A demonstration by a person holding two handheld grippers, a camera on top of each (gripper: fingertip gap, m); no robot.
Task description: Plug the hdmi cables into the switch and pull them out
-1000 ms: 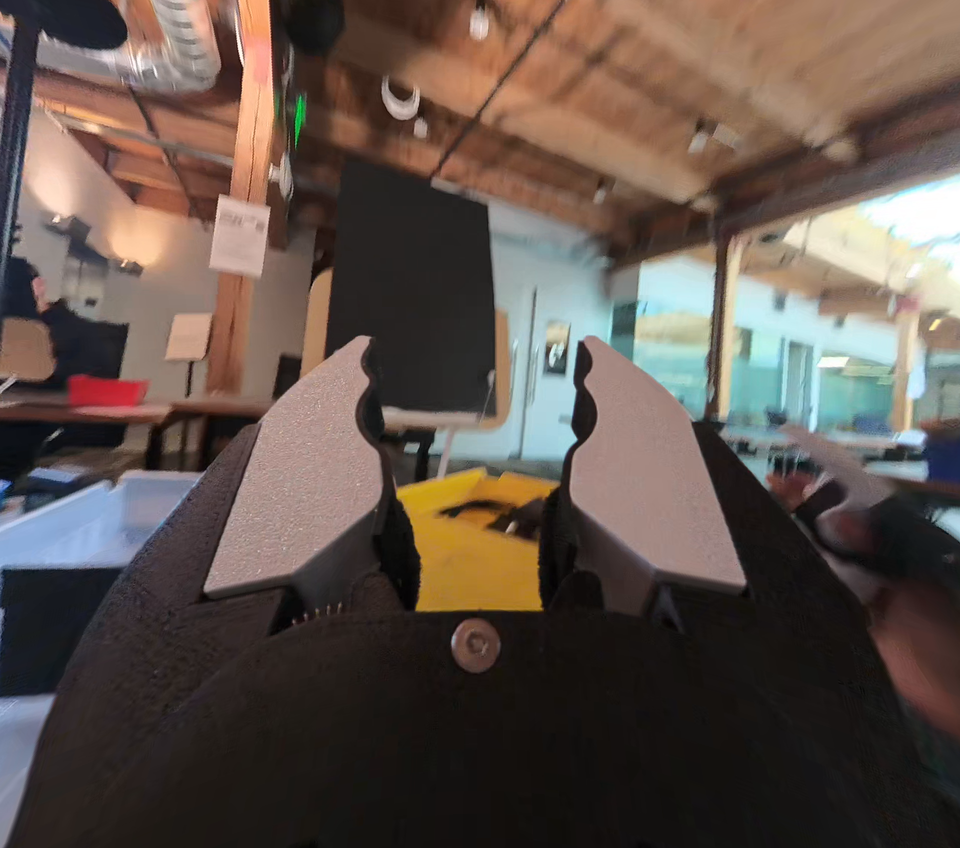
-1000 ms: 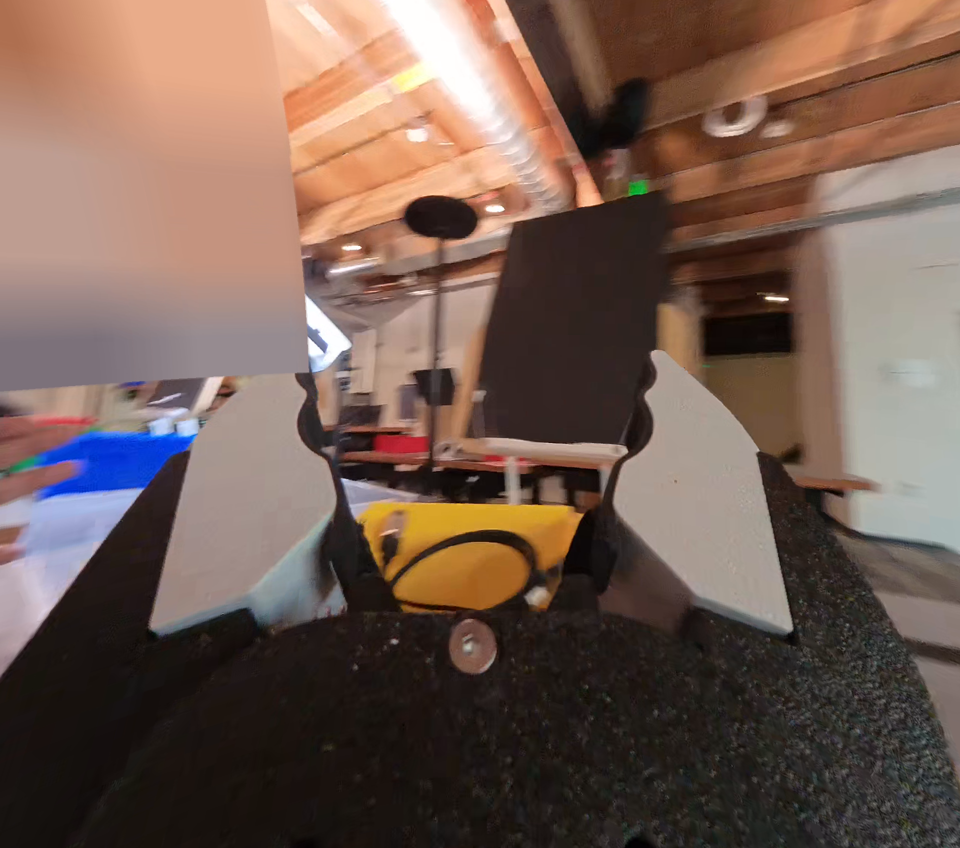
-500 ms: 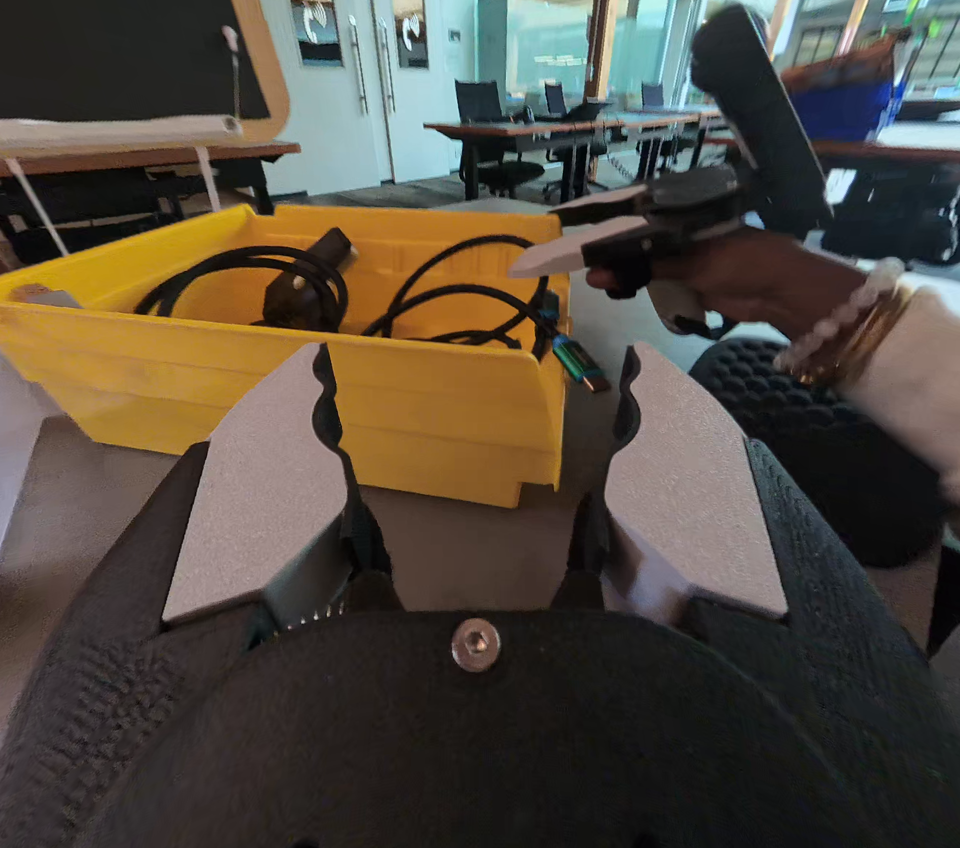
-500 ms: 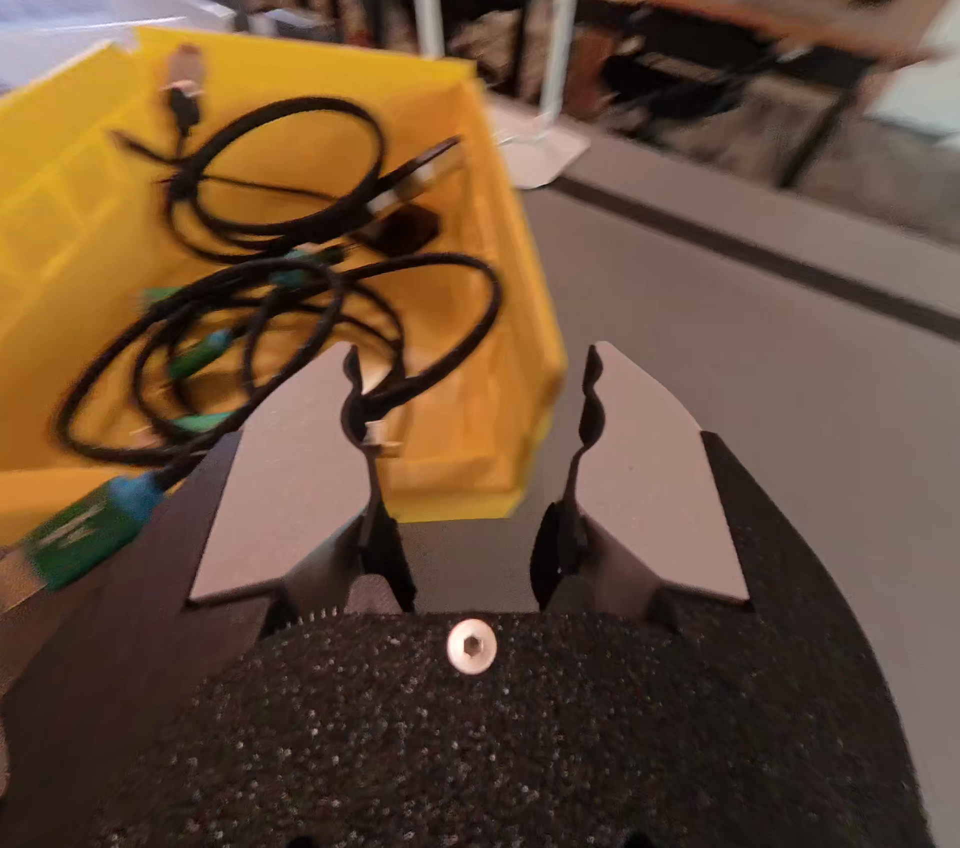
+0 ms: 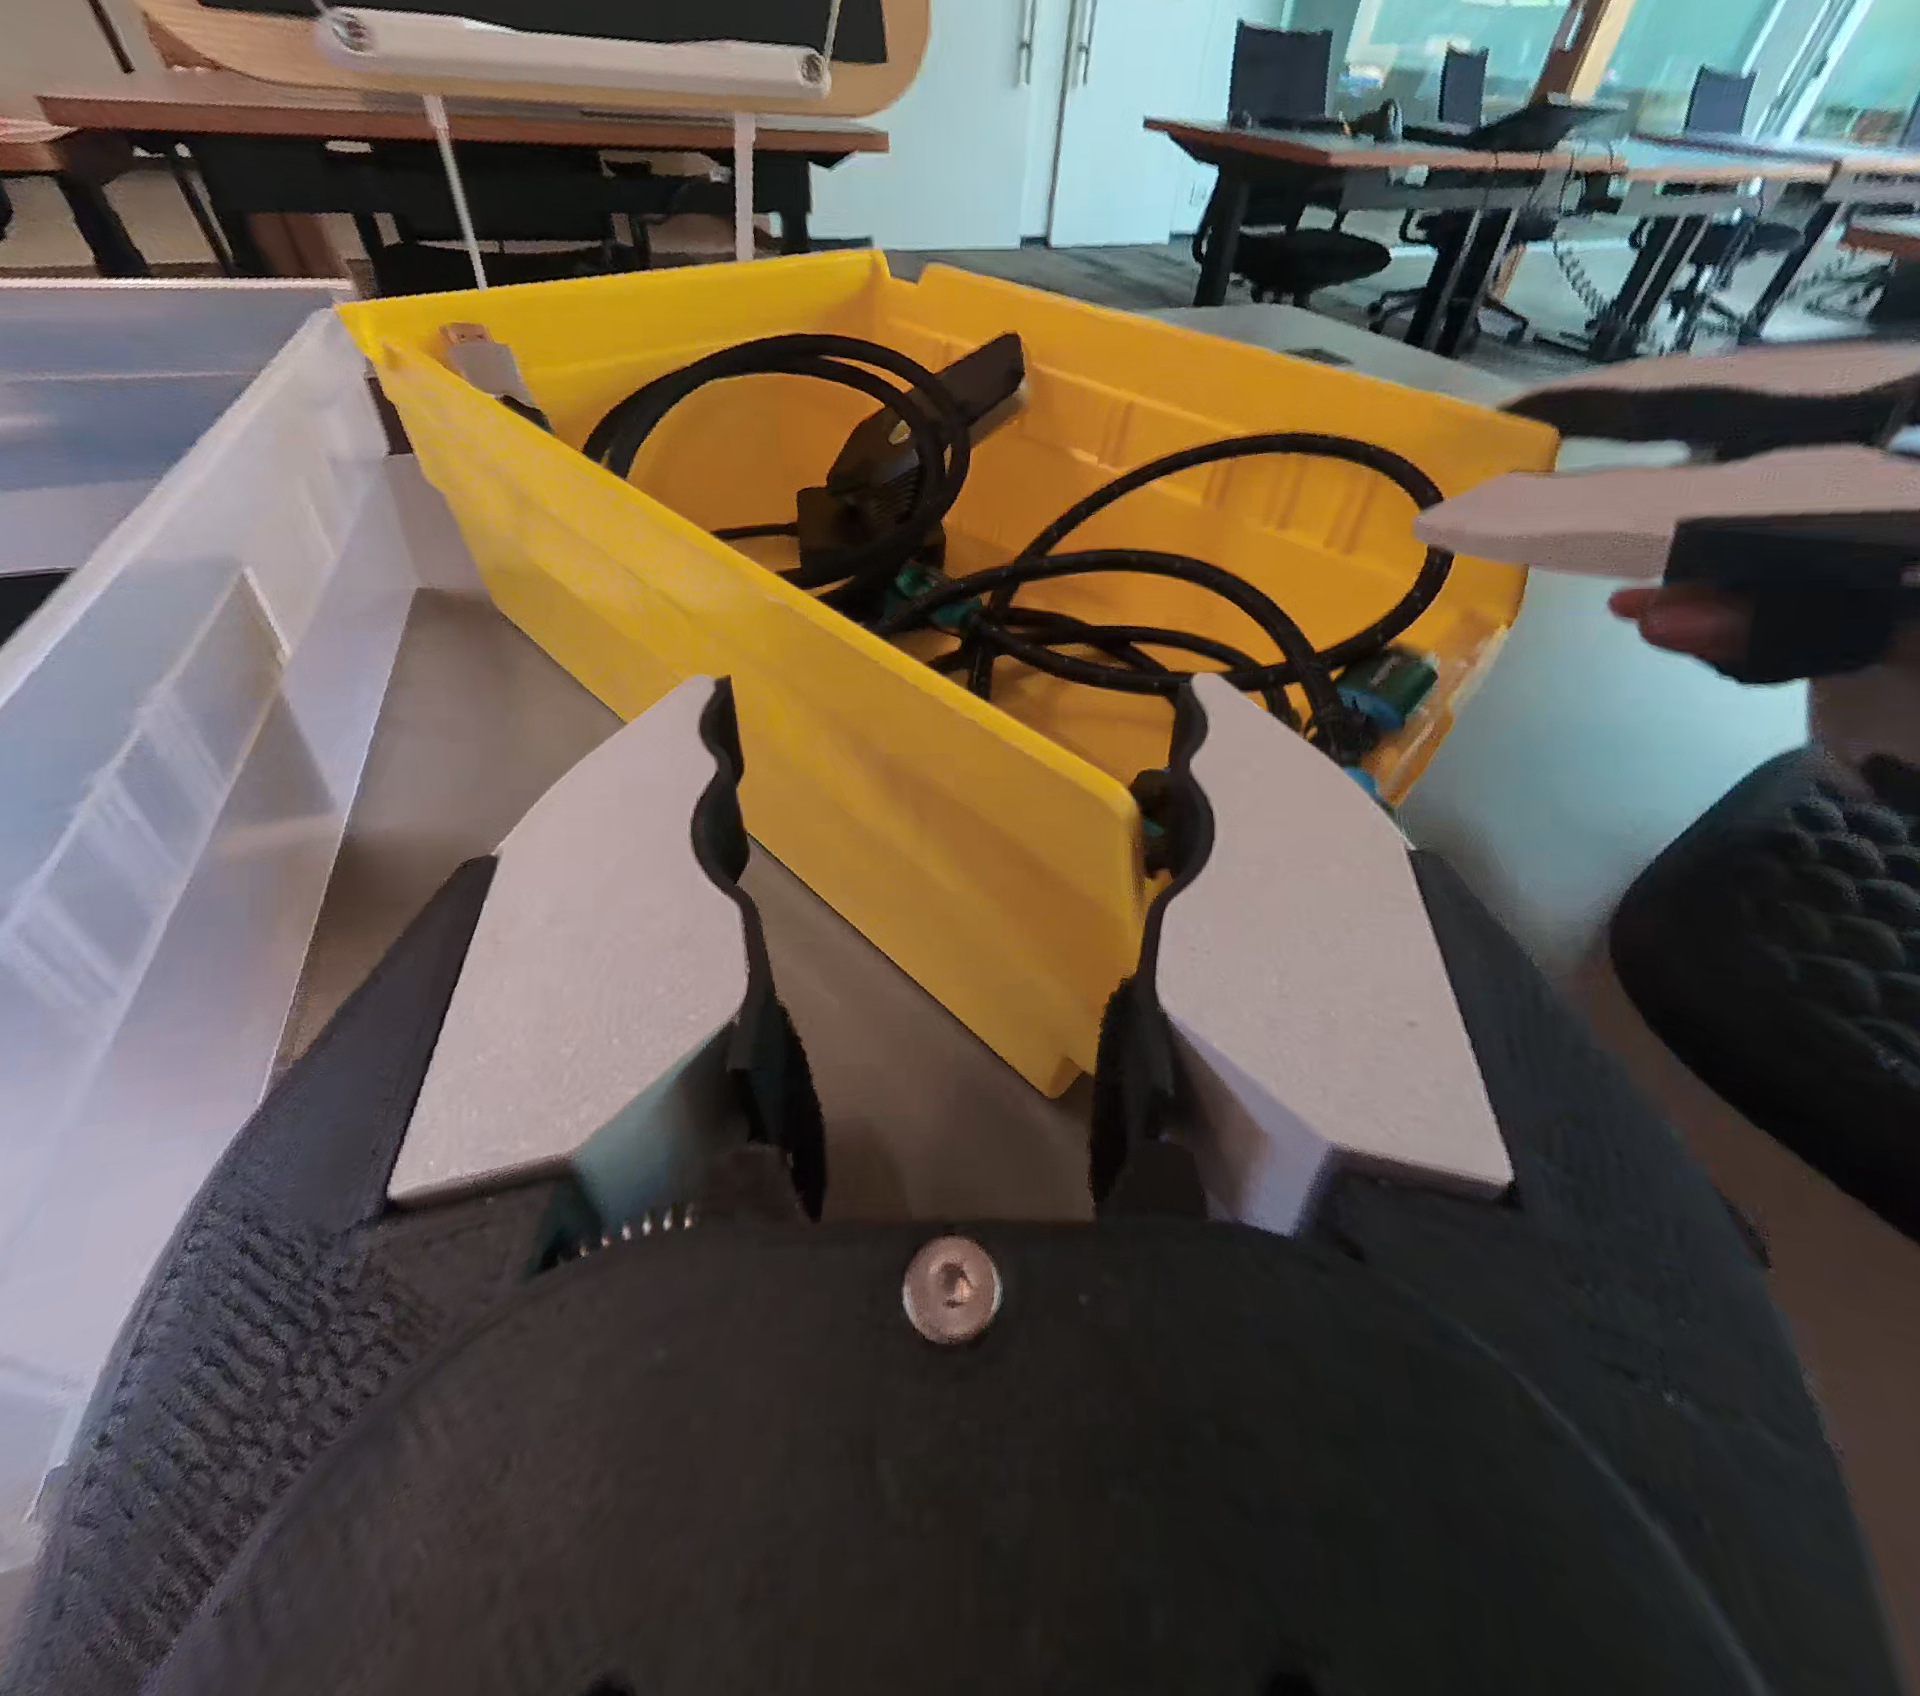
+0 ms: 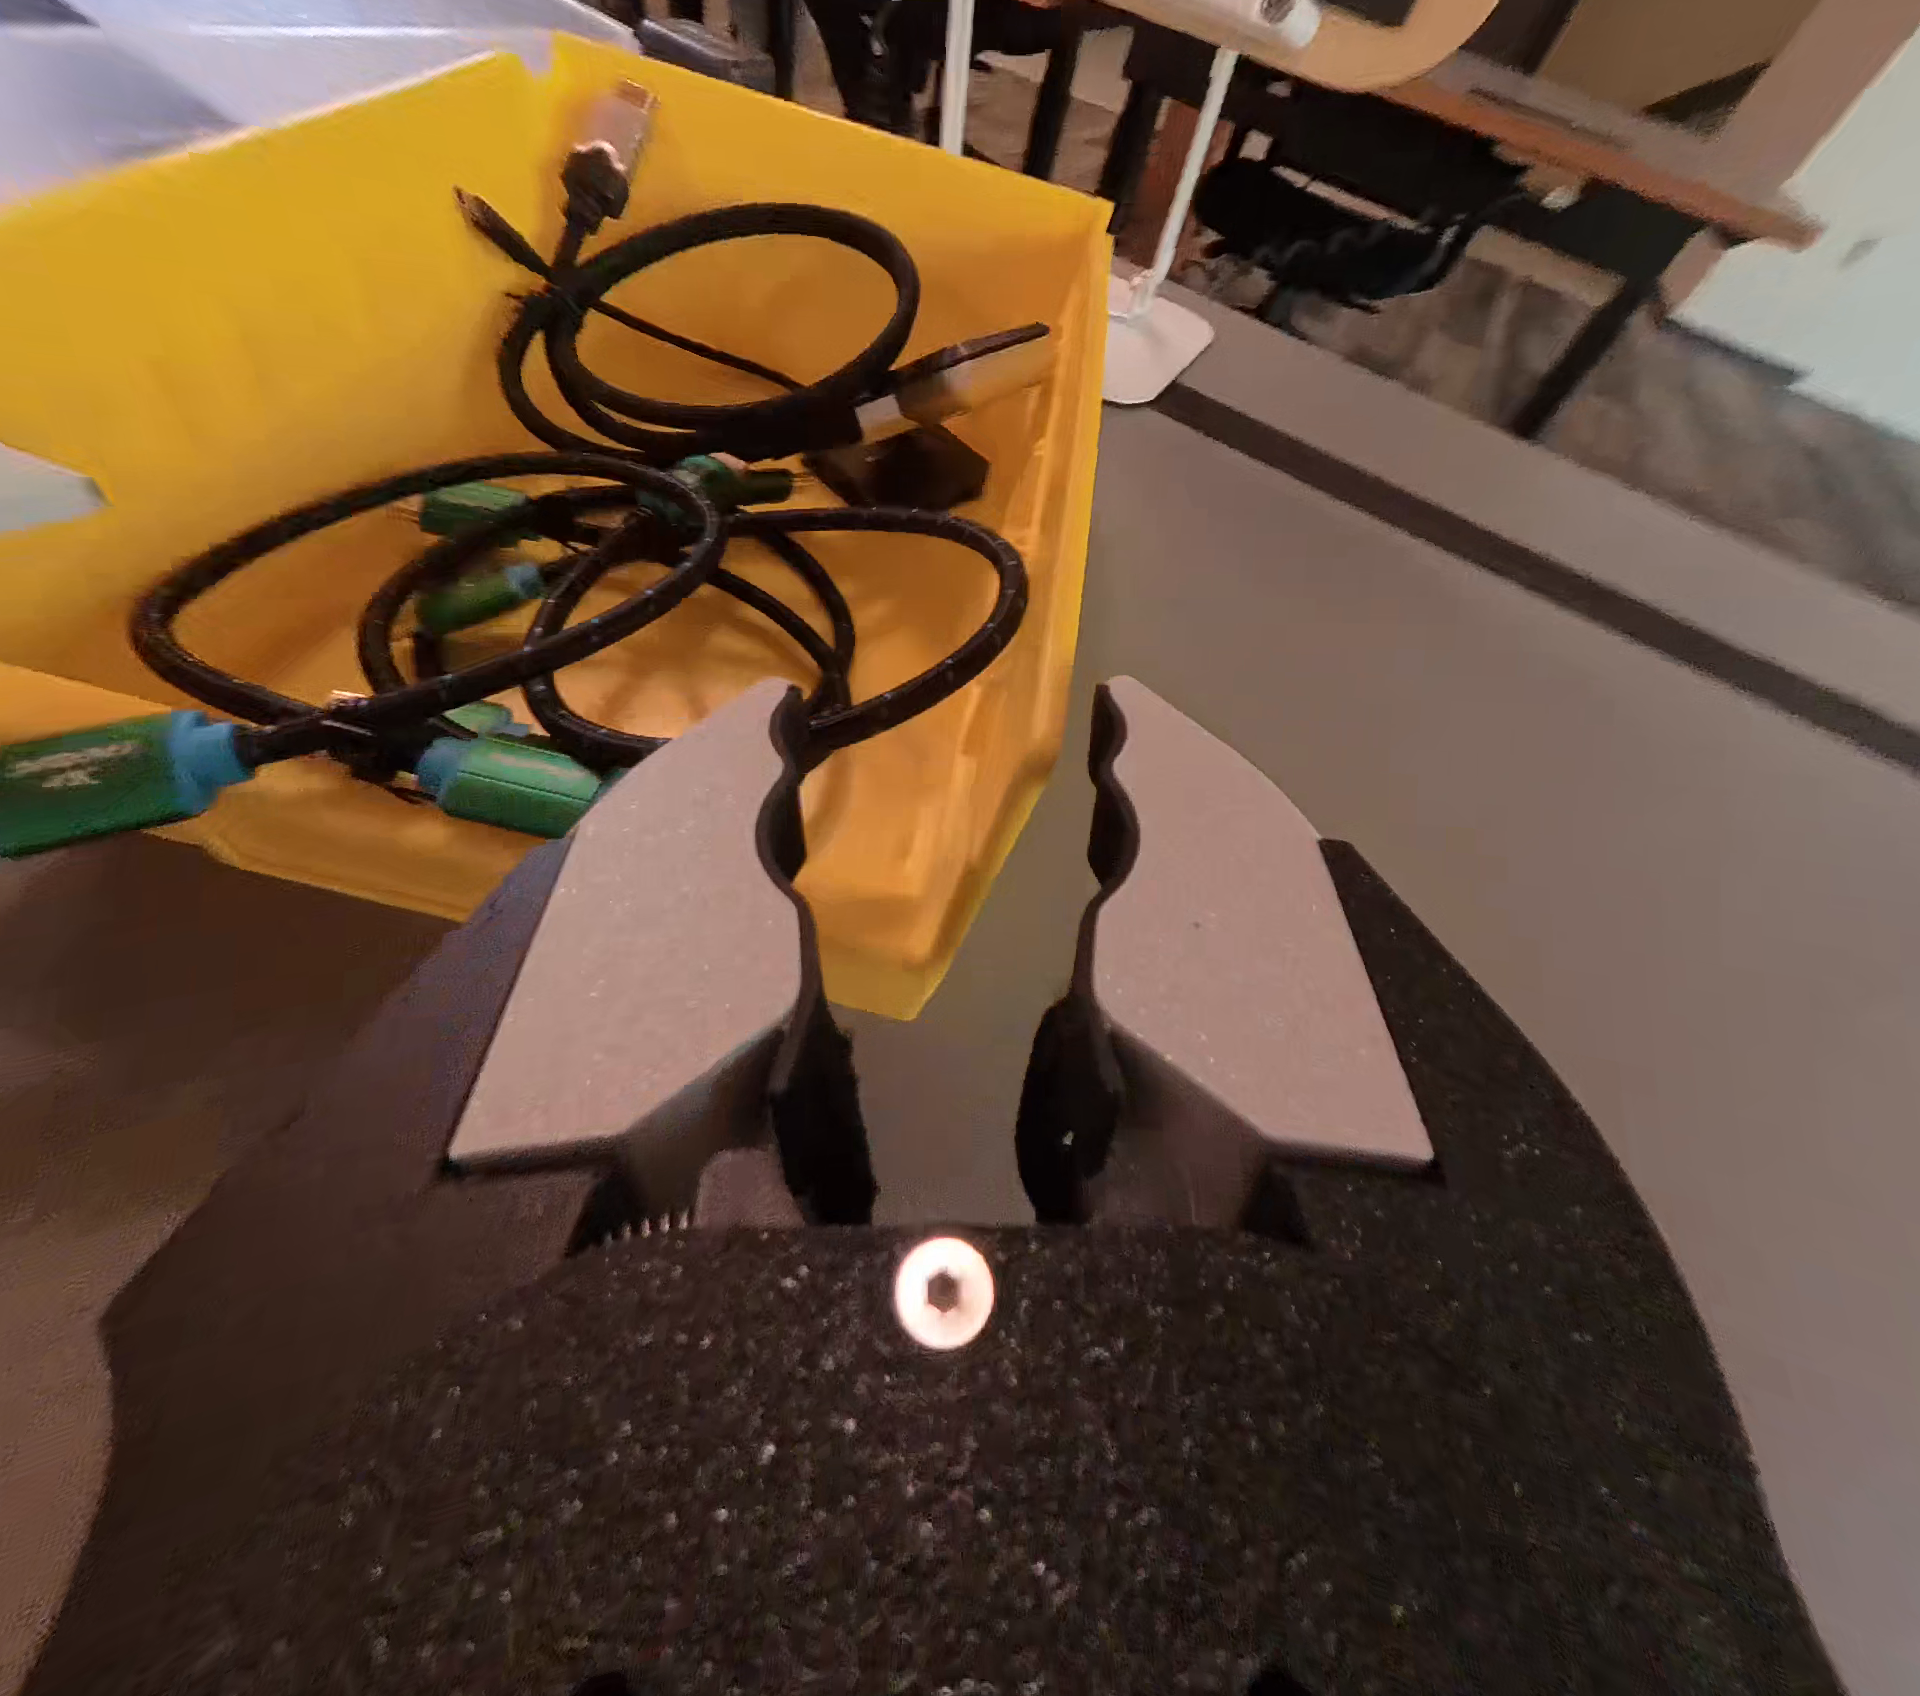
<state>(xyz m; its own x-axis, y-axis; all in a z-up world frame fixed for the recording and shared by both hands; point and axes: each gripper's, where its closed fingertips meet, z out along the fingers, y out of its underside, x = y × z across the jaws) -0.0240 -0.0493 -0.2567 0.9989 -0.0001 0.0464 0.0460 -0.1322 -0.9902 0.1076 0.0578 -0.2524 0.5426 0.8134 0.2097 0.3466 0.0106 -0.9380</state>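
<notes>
A yellow bin on the grey table holds several coiled black HDMI cables with green plugs and a small black switch. The switch also shows in the right wrist view, next to a silver plug. My left gripper is open and empty, just short of the bin's near wall. My right gripper is open and empty above the bin's near right corner. The right gripper also shows at the right edge of the left wrist view, over the bin's far side.
A clear plastic tub stands left of the bin. A black honeycomb-textured object lies at the right. A dark board on a white stand is behind the table. Bare grey tabletop lies right of the bin.
Both views swung down from the ceiling to the yellow bin. Both grippers have come closer to the bin, and both remain open and empty.
</notes>
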